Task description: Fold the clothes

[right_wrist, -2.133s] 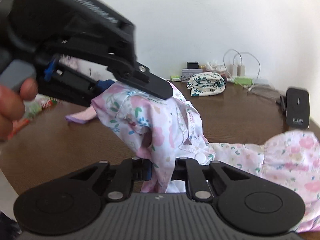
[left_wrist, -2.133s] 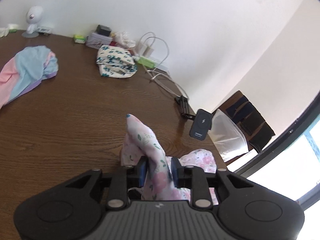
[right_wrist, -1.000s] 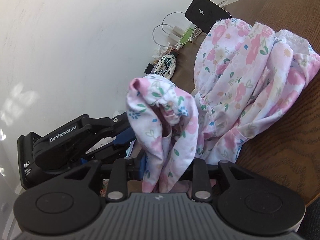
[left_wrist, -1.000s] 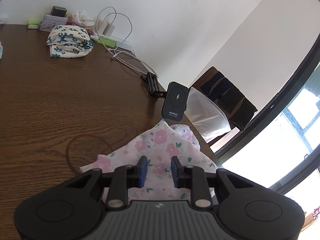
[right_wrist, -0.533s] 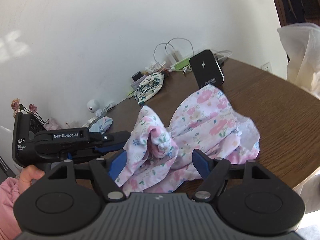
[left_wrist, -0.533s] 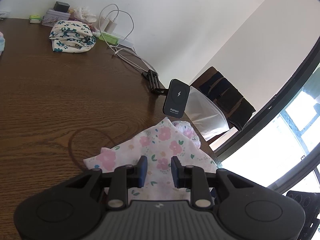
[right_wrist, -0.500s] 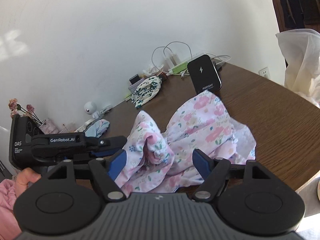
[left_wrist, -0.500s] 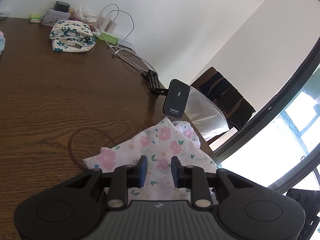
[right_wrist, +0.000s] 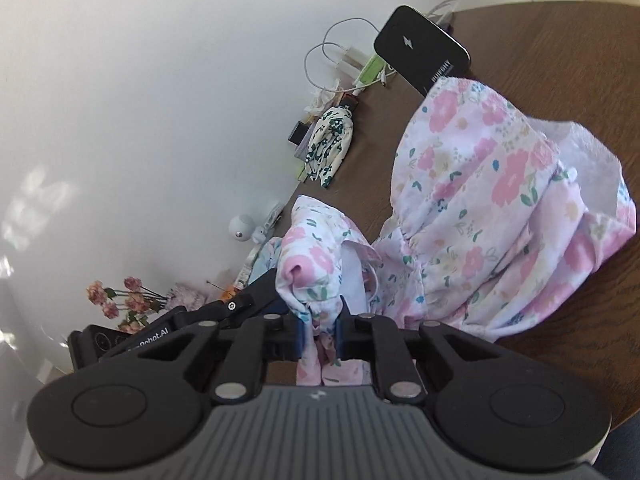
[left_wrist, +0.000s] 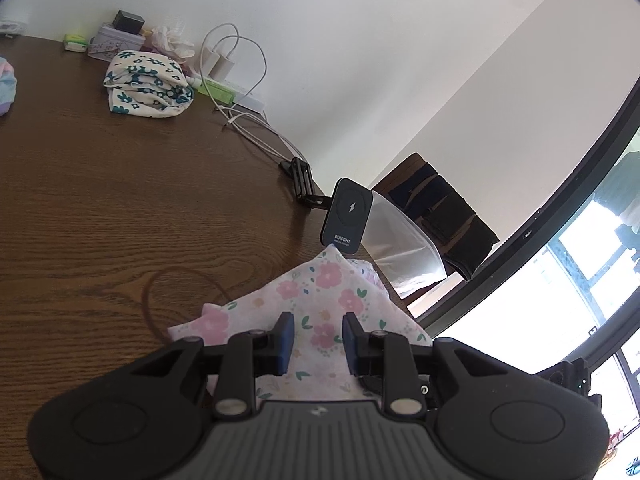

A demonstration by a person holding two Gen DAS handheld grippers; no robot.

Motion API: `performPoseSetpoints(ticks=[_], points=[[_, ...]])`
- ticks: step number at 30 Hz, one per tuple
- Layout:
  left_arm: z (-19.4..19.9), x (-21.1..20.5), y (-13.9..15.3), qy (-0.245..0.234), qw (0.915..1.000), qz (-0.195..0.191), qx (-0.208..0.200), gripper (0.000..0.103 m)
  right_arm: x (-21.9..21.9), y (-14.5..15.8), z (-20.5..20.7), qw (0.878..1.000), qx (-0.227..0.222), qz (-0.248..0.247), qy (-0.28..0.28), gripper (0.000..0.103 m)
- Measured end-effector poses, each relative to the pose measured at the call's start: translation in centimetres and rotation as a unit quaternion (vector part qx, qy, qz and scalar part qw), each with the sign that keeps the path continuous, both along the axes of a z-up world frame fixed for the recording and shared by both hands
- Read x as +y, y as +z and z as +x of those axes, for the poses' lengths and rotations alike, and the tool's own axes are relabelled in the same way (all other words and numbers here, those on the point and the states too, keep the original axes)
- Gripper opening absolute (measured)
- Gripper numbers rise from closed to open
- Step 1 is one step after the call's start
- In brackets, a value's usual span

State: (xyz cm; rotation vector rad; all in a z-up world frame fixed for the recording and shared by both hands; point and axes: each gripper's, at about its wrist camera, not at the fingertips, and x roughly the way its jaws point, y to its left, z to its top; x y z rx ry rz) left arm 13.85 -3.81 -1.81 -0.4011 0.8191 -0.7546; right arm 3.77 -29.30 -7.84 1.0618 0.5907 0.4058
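Right tongs (right_wrist: 320,334) pinched tight on a bunched fold of the pink flowered garment (right_wrist: 492,200), blue pads pressed in on either side of the cloth, a puff of fabric standing up just past the tips. Tilted hard, so that the wooden bench (right_wrist: 580,60) slants up the right of that view and the white wall fills the left. Left tongs (left_wrist: 316,340) parted by a moderate gap, gripping nothing, poised just above the flat part of the same garment (left_wrist: 320,304); whether the pads touch the cloth cannot be told. Pointed forward and slightly down over the bench (left_wrist: 100,208), toward its far right edge. Seen from the right side, black body of the left tool low at left, close beside the pinched fold. Garment spread near the bench edge, one corner reaching up to the dark charger stand (left_wrist: 348,216), its skirt part heaped in gathers on the wood, its other end lifted in the right grip. Farther back along the wall: folded white cloth with dark green flowers (left_wrist: 148,84), white cables and plugs (left_wrist: 236,56), small tin with a black box on top (left_wrist: 116,38). Beyond the bench edge, chair back (left_wrist: 436,208) draped with clear plastic, bright window at right.
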Motion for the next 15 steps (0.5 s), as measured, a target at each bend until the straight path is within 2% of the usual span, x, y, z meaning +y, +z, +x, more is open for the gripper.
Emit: performPoseSetpoints(ticks=[2, 4, 12, 15], points=[[0.1, -0.2, -0.1, -0.003, 1.0, 0.0, -0.001, 0.024, -0.4, -1.4, 0.0, 0.999, 0.025, 0.025, -0.016, 0.013], [0.2, -0.4, -0.1, -0.006, 1.0, 0.0, -0.002, 0.024, -0.5, -2.5, 0.1, 0.998, 0.049, 0.026, -0.025, 0.013], [0.7, -2.0, -0.9, -0.016, 0.9998, 0.013, 0.005, 0.023, -0.1, -2.5, 0.3, 0.999, 0.052, -0.004, -0.015, 0.012], [0.9, -2.3, -1.3, -0.017, 0.9995, 0.024, 0.01, 0.023, -0.2, -1.3, -0.1, 0.998, 0.043, -0.044, 0.0, 0.022]])
